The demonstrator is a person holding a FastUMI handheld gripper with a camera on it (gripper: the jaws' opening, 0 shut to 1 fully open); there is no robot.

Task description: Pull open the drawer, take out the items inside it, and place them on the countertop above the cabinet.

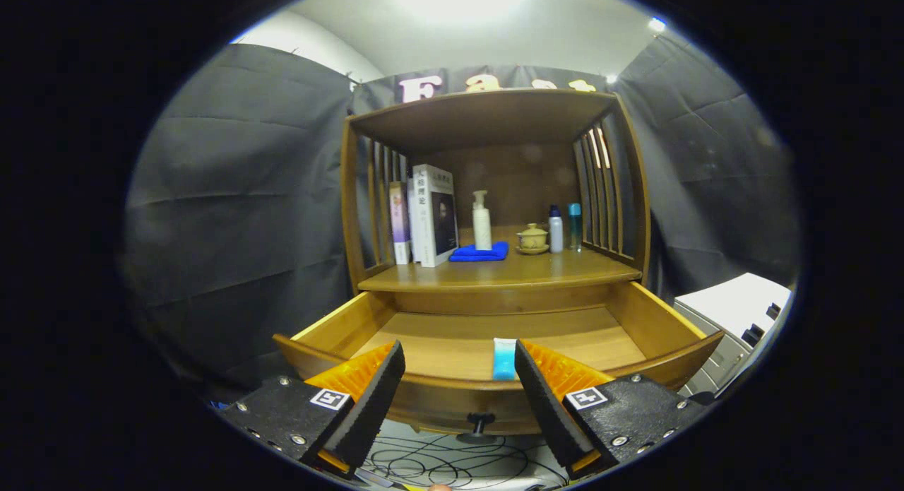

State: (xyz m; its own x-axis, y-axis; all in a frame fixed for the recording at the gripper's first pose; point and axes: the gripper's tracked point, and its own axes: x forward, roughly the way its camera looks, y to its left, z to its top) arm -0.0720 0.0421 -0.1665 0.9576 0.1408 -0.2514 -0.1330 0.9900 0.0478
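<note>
The hand-held gripper point(460, 378) hangs in front of the drawer point(494, 350) with its two fingers spread wide and nothing between them. The drawer is pulled out. A little blue tube point(504, 358) lies inside the drawer, close to the drawer's front wall and just beside one finger. The black knob point(480, 423) sticks out of the drawer's front, lower down. Above the drawer is the desk point(494, 273), already holding books point(424, 222), a blue cloth point(480, 252), a pump bottle point(482, 221), a small cup point(532, 239) and two little bottles point(565, 228).

I think the tube may slip, because it is small and lies flat. A finger could also bump the drawer's front wall going down.
</note>
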